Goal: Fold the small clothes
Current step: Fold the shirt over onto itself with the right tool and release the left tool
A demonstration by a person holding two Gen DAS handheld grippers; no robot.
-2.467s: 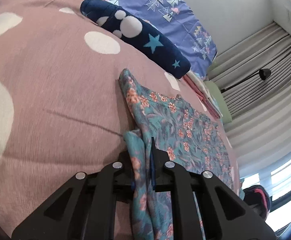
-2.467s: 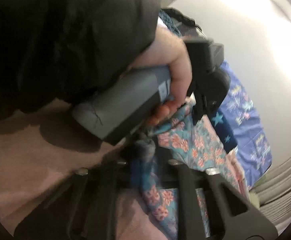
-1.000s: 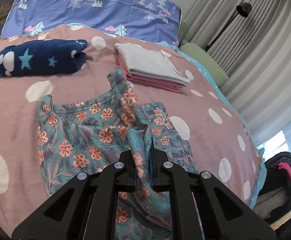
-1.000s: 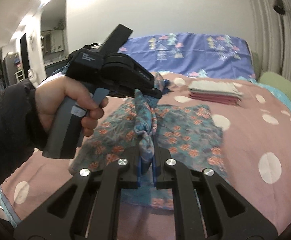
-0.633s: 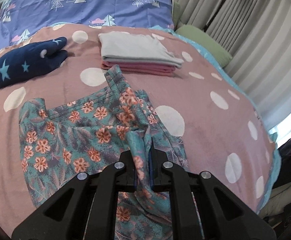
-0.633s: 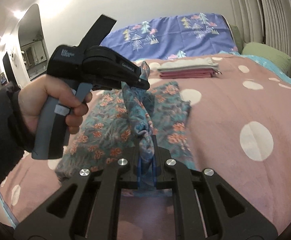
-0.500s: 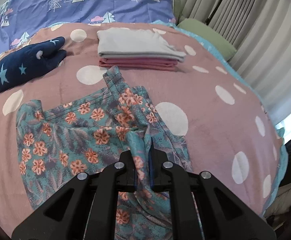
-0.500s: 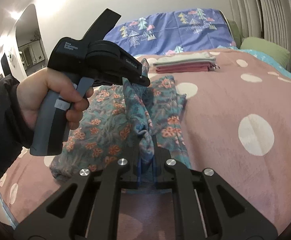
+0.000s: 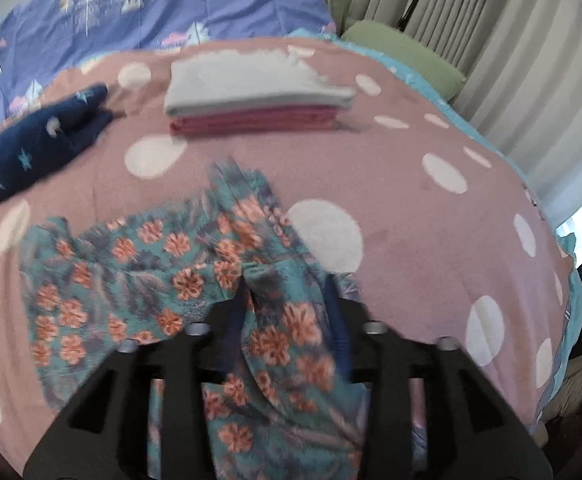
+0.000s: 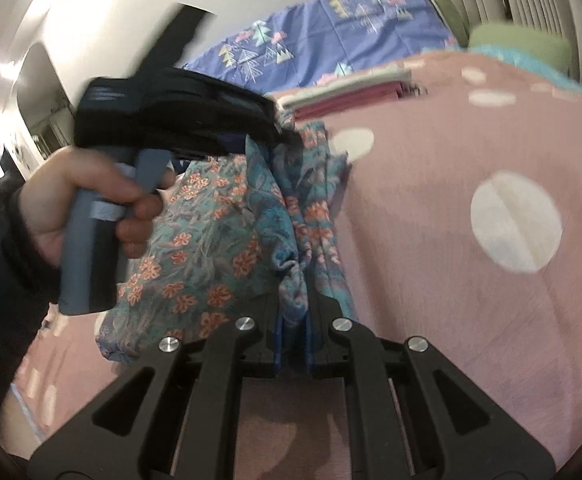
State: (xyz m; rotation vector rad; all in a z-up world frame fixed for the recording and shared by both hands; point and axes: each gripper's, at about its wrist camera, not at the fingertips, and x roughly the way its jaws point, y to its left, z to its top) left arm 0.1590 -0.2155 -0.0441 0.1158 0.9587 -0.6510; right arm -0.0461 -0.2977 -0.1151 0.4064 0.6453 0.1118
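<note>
The floral garment lies on the pink bedspread with white dots, in the near middle of the bed, and it is partly folded over itself. Its cloth is teal with orange flowers. One part is spread flat to the left, and a bunched part rises toward both grippers.

The left gripper has its jaws opening. The floral cloth lies between the two blue pads, but the pads stand apart from it on both sides, so they do not press it. The picture is blurred here, so a light touch on one side cannot be ruled out.

The right gripper has its jaws close together and clamped on a bunched fold of the floral garment, which hangs up from the pads toward the other gripper. In the right wrist view, a hand with a dark sleeve holds the grey handle of the left gripper on the left side.

Farther on the bed, a stack of folded clothes sits, grey on top and pink under it. To the far left lies a dark blue cloth with stars. Behind them is a blue pillow with tree prints. At the far right there is a green cushion and pale curtains.
</note>
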